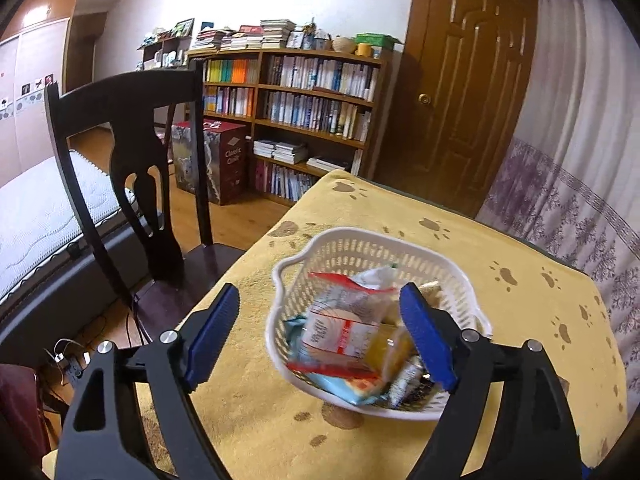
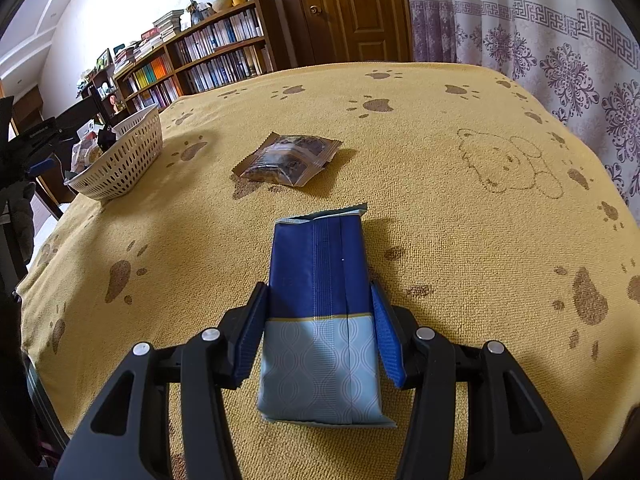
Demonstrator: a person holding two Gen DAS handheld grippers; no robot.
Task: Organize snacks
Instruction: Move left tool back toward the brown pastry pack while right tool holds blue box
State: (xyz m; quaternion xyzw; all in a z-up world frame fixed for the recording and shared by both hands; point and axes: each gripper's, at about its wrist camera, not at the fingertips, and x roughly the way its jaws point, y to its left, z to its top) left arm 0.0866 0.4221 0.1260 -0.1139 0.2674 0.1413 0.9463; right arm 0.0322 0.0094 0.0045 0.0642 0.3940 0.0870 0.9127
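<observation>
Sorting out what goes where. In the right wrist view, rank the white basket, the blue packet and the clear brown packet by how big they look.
1. Blue packet, though it sits nearest the camera, between the right gripper's fingers, so its true size is unsure.
2. White basket, farther off.
3. Clear brown packet.

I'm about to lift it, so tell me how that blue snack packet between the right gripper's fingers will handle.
The blue packet looks puffy and soft, so it will probably dent under the pads. It is likely light for its size. Its smooth film may be slippery, and the unheld far end may sag.
</observation>
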